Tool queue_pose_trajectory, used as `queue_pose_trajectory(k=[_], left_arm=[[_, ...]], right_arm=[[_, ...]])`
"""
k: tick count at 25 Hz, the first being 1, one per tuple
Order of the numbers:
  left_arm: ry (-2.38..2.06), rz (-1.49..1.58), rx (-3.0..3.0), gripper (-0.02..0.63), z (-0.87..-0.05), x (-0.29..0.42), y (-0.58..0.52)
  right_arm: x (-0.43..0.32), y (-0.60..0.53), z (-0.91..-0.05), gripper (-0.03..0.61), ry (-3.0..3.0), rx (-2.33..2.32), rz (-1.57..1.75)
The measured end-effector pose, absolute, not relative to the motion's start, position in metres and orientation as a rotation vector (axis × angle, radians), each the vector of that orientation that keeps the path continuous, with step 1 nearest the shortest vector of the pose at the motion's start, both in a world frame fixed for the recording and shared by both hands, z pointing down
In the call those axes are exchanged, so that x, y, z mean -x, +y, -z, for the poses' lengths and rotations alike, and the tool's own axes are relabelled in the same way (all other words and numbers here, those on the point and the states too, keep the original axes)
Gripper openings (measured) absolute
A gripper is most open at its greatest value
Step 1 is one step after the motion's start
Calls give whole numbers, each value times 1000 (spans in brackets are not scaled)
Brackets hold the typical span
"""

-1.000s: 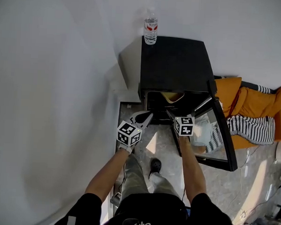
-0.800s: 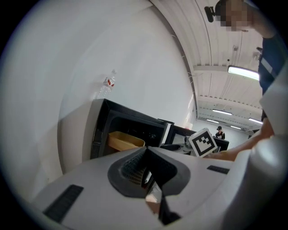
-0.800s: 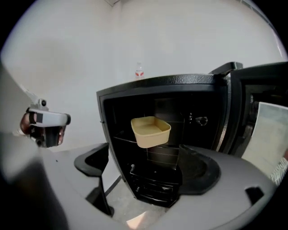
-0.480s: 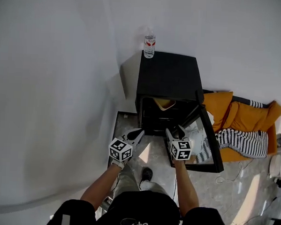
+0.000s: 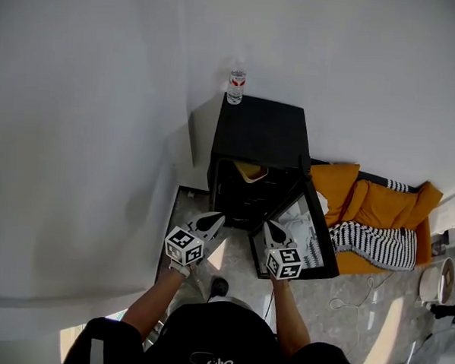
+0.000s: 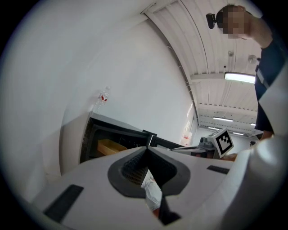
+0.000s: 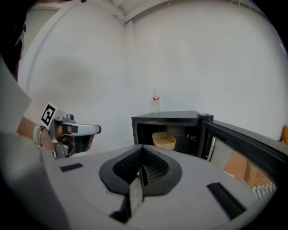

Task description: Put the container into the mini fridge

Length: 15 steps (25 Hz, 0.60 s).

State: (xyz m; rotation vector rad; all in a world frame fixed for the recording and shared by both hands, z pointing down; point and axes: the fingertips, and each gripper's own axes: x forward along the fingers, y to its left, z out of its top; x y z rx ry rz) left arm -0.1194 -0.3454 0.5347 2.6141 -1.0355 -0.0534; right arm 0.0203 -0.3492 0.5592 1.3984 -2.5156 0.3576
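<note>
The black mini fridge (image 5: 257, 133) stands against the wall with its glass door (image 5: 305, 223) swung open to the right. A yellow container (image 5: 251, 170) sits on a shelf inside; it also shows as the container (image 7: 163, 140) in the right gripper view and the container (image 6: 112, 147) in the left gripper view. My left gripper (image 5: 216, 219) hangs in front of the fridge's left side, shut and empty, well short of the opening. My right gripper (image 5: 268, 227) is beside the door's near edge, shut with nothing between its pads.
A water bottle (image 5: 235, 86) stands on the fridge's back left corner. An orange cushion (image 5: 378, 204) with a striped cloth (image 5: 369, 242) lies right of the door. A cable (image 5: 350, 302) trails on the floor. White walls close in on the left and behind.
Both grippers have drawn back from the fridge opening toward the person, who has stepped away. The container stays inside the fridge.
</note>
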Motion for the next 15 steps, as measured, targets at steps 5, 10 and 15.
queue_pose_trajectory(k=[5,10,15], left_arm=[[-1060,83,-2624,8,-514,118,-336],[-1073,85,-2623,8,-510,118,-323],[-1086,89,-2619,8,-508,120,-321]], right_arm=[[-21,-331,-544,8,-2534,-1345,-311],[-25,-317,-538,8,-2554,-1312,-290],[-29,-314,-537,8,-2556,-1308,-297]])
